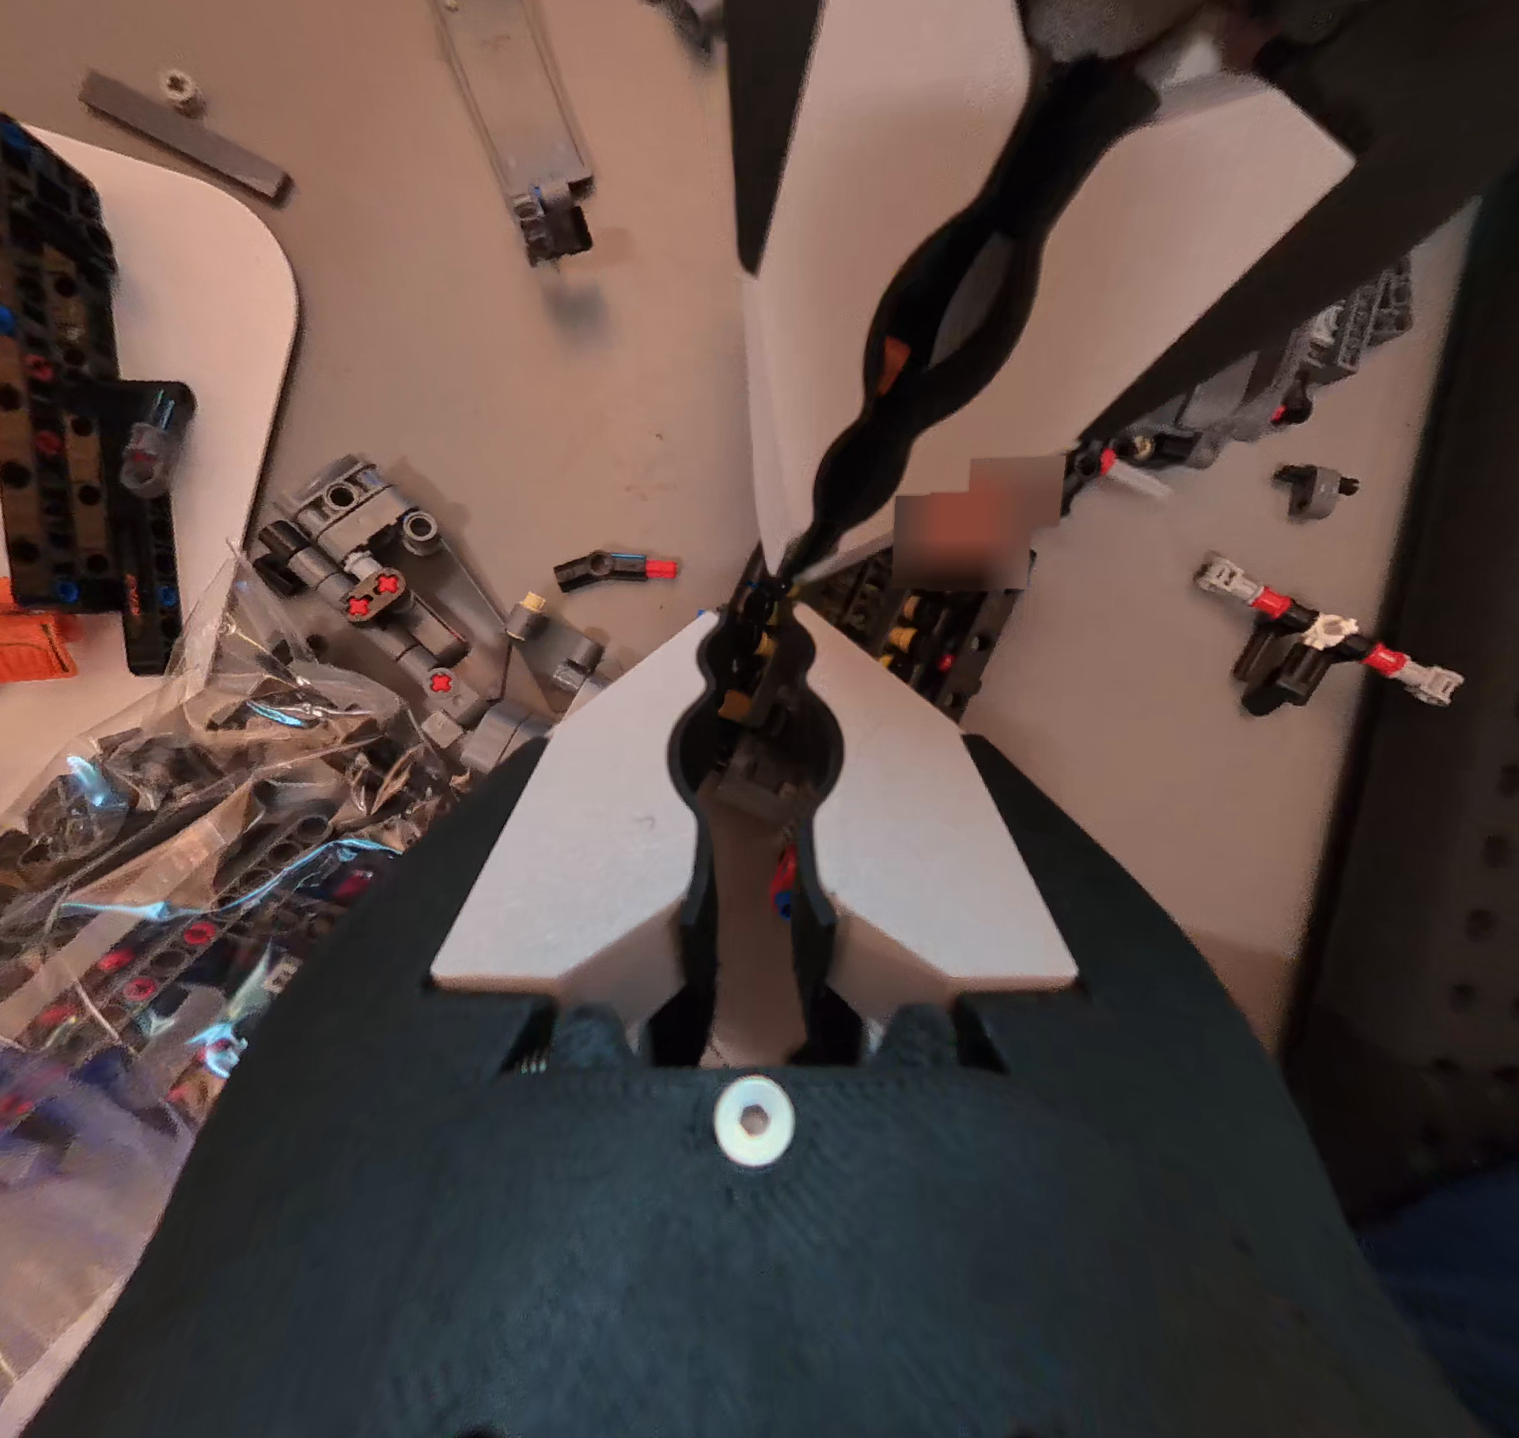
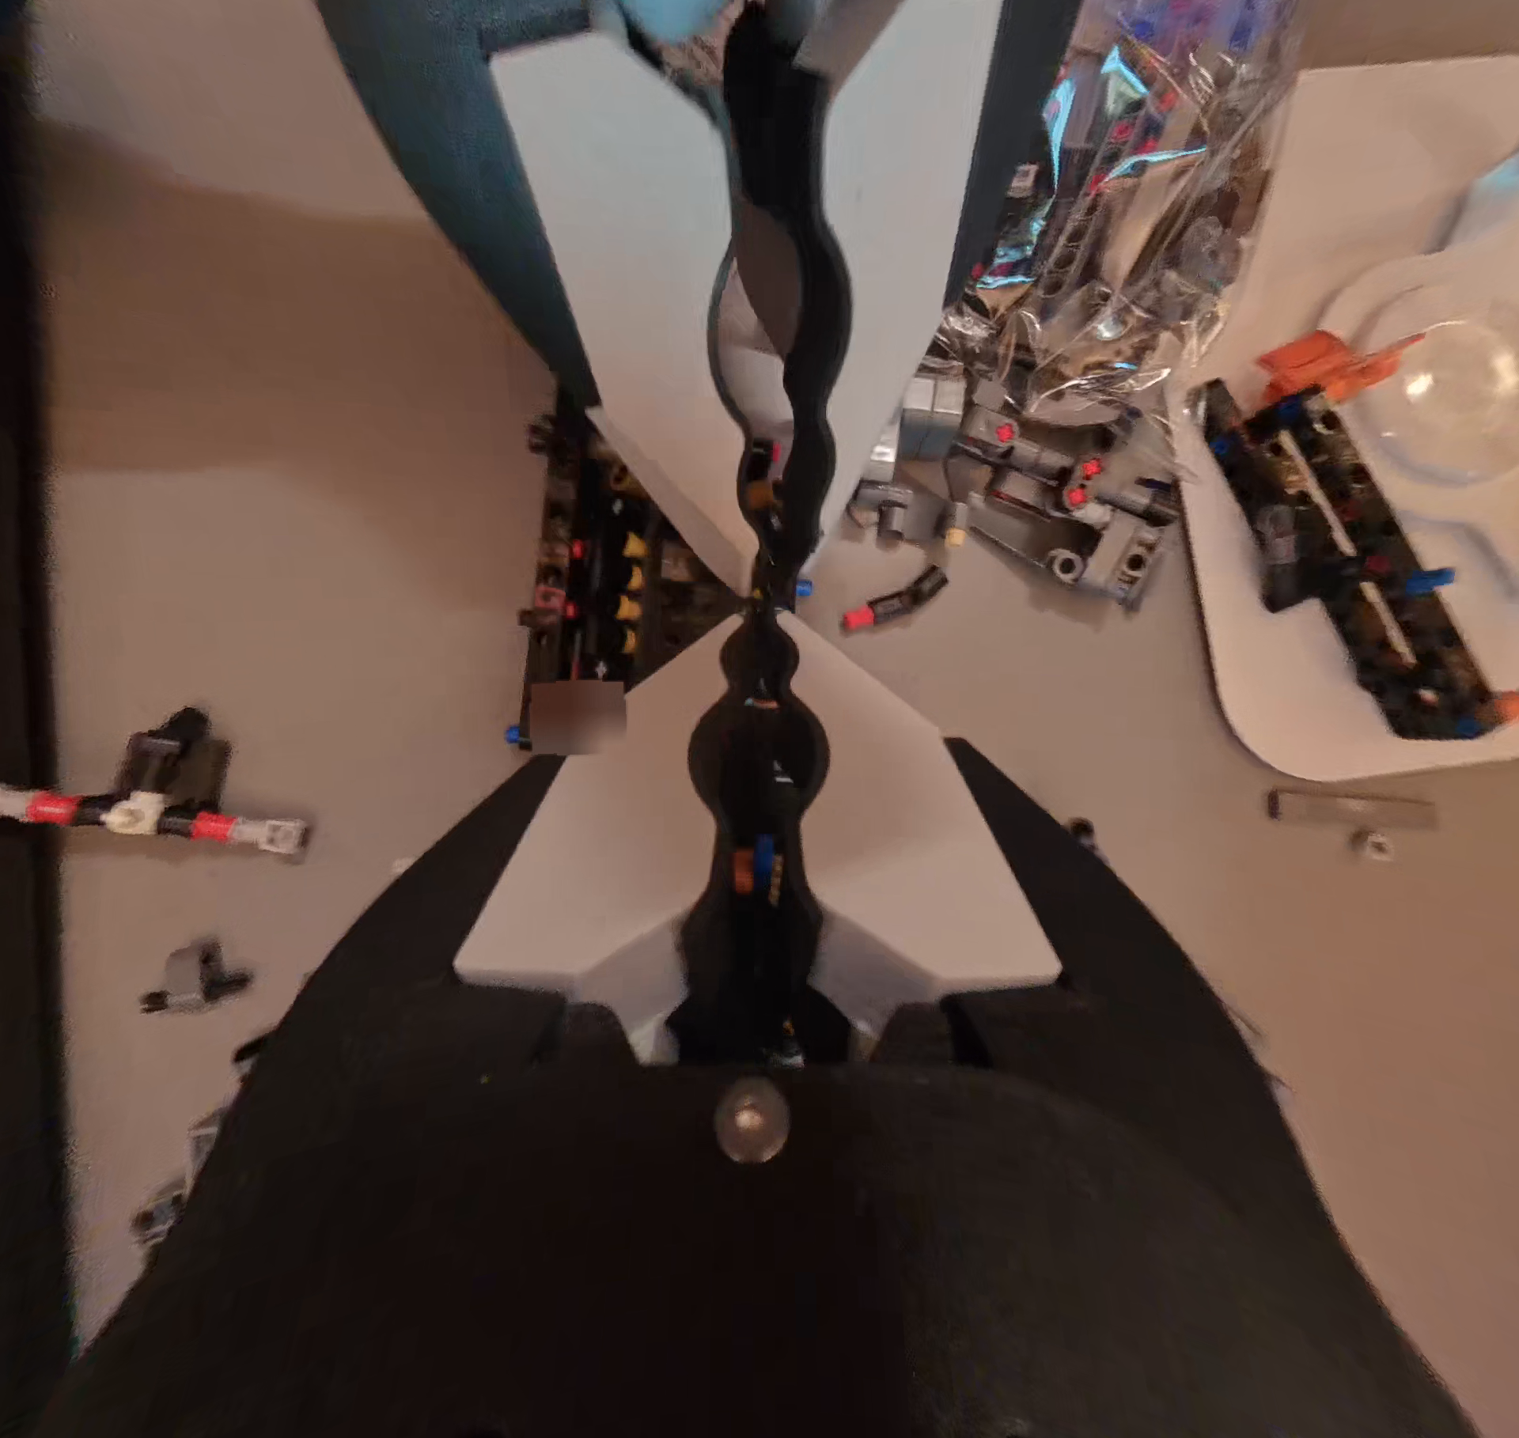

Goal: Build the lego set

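Observation:
A black lego assembly [image 1: 929,634] with yellow pins lies on the table; it also shows in the right wrist view [image 2: 592,577]. My left gripper [image 1: 764,614] is shut on the near end of this assembly, with a black part between its tips. It enters the right wrist view from the top [image 2: 781,568]. My right gripper [image 2: 766,618] is shut, its pads meeting at the tips. It points at the left gripper tip to tip, right over the assembly's end. It comes down from the top of the left wrist view [image 1: 793,568].
A clear bag of parts [image 1: 164,823] lies by a grey sub-assembly [image 1: 370,568] and a black connector with a red pin [image 1: 616,568]. A red-and-black axle piece [image 1: 1315,642] lies on the other side. A white tray [image 2: 1315,700] holds a black frame [image 2: 1348,560]. My left and right fingertips are right by each other. Both grippers' tips are roughly 15 cm from the red-and-black axle piece [image 1: 1315,642]. It turns up in the right wrist view [image 2: 147,796] as well.

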The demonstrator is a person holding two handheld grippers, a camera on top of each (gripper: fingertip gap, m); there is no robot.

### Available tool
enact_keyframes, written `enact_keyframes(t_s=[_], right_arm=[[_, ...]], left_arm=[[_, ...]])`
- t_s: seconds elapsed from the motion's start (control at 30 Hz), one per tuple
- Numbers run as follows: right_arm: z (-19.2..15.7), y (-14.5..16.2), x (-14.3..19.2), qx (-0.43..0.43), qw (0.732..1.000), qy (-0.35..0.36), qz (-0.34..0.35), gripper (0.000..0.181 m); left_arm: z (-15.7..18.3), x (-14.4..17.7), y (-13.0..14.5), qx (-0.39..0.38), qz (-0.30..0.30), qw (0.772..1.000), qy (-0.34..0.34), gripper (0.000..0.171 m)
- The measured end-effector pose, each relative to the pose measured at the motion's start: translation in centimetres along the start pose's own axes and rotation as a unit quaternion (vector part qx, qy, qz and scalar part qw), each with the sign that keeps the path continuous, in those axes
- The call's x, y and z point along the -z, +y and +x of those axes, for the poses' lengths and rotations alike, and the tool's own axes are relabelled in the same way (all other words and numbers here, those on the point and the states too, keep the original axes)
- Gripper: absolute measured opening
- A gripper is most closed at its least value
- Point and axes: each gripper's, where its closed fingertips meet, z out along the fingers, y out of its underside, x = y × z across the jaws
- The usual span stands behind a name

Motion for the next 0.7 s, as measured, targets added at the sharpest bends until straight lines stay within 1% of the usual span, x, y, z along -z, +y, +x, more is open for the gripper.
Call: enact_keyframes(t_s=[0.1,0.17,0.23,0.3,0.37,0.43,0.47,0.5,0.53,0.6,0.67,0.7], right_arm=[[0.1,0.0,-0.1,0.035,0.999,0.033,-0.016,0.0],[0.1,0.0,0.0,0.035,0.999,0.033,-0.011,0.0],[0.3,-0.2,0.3,0.016,1.0,0.023,0.008,0.0],[0.7,-0.8,1.3,-0.011,0.999,0.015,0.045,0.0],[1.3,-0.7,2.3,-0.025,0.998,0.016,0.061,0.0],[0.6,-0.5,2.4,-0.035,0.997,-0.013,0.066,0.0],[0.4,-0.3,2.3,-0.034,0.997,-0.02,0.06,0.0],[0.1,-0.2,2.1,-0.025,0.998,-0.021,0.054,0.0],[-0.2,-0.3,1.8,-0.014,0.998,-0.022,0.05,0.005],[-1.2,-0.8,1.3,0.009,0.998,-0.03,0.045,0.006],[-1.8,-1.6,0.7,0.029,0.998,-0.028,0.039,0.005],[-2.0,-1.8,0.3,0.037,0.999,-0.024,0.031,0.005]], left_arm=[[-0.1,0.0,0.1,-0.007,-0.002,1.0,-0.004,0.007],[-0.1,0.0,0.0,-0.019,-0.009,1.0,-0.012,0.007],[-0.1,0.1,-0.1,-0.029,-0.008,0.999,-0.02,0.006],[-0.1,0.2,-0.2,-0.03,-0.004,0.999,-0.02,0.006],[-0.6,0.7,-0.6,-0.027,0.008,0.999,-0.036,0.005],[-0.4,1.3,-0.6,-0.026,0.016,0.999,-0.037,0.005],[-0.3,1.6,-0.4,-0.026,0.011,0.999,-0.039,0.003],[-0.1,1.8,0.1,-0.023,0.001,0.999,-0.041,0.006],[0.0,2.1,0.4,-0.019,-0.004,0.999,-0.043,0.011],[0.4,2.5,0.8,-0.003,0.005,0.999,-0.032,0.014],[-0.4,2.7,2.0,0.016,-0.009,0.999,-0.049,0.013],[-0.5,2.6,2.3,0.023,-0.011,0.999,-0.046,0.013]])
